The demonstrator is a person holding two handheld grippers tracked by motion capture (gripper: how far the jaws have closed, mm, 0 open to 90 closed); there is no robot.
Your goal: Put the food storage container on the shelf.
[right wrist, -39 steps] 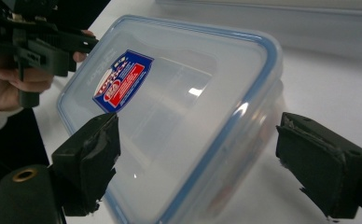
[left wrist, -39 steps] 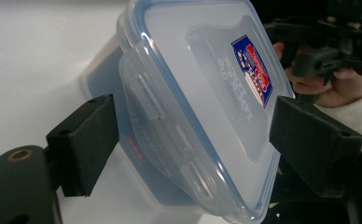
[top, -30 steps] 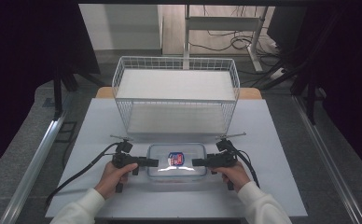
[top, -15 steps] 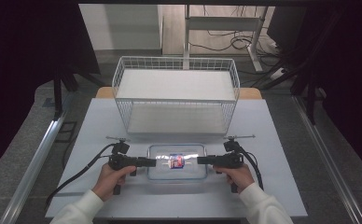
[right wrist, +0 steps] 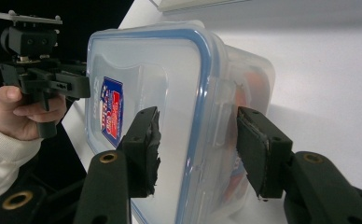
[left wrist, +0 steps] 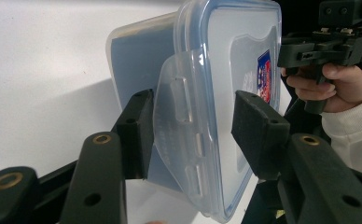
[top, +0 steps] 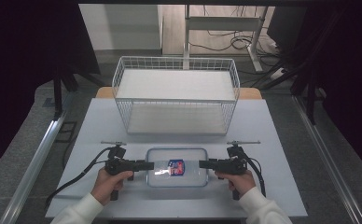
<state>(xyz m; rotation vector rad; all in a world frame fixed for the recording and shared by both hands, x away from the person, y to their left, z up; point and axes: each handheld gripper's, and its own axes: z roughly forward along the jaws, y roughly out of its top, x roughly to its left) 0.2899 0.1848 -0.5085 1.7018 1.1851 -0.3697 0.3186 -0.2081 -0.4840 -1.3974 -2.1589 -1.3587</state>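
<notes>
Gripped at both end flaps by left gripper (top: 147,165) and right gripper (top: 202,164): clear, stiff, likely slippery lidded plastic container (top: 177,167), jaws just closing.

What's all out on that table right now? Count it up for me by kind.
Clear plastic box with lid: 1
White wire basket: 1
Hand-held grippers: 2, the left gripper and the right gripper, one at each end of the box
Total: 4
</notes>
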